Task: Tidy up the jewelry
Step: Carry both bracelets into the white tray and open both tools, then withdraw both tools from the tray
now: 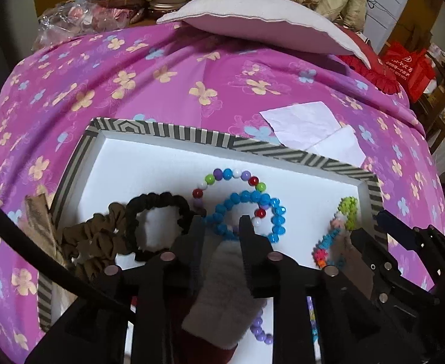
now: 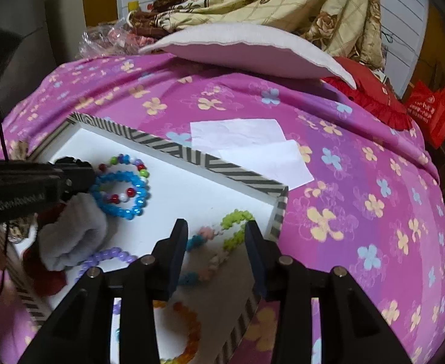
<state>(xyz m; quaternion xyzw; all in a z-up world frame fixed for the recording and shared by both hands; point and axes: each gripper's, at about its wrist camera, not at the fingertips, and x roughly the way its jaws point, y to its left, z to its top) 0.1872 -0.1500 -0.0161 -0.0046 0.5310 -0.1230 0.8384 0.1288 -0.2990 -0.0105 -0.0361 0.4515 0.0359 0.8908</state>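
A white tray with a striped rim (image 1: 161, 129) (image 2: 222, 163) lies on the bed. In it are a blue bead bracelet (image 1: 278, 220) (image 2: 137, 191), a multicoloured bead bracelet (image 1: 227, 174) (image 2: 128, 160), a black scrunchie (image 1: 158, 200), a brown scrunchie (image 1: 95, 239), a pastel flower-bead bracelet (image 1: 344, 215) (image 2: 234, 221), a purple bracelet (image 2: 110, 256) and an orange one (image 2: 189, 327). My left gripper (image 1: 221, 223) is shut on a grey and dark red scrunchie (image 1: 225, 300) (image 2: 70, 236) over the tray. My right gripper (image 2: 216, 227) is open above the pastel bracelet.
A pink flowered sheet (image 1: 161, 75) covers the bed. White paper pieces (image 1: 307, 127) (image 2: 246, 139) lie behind the tray. A pale pillow (image 1: 253, 21) and a red cushion (image 2: 371, 97) sit further back. A red bag (image 1: 404, 69) stands at the right.
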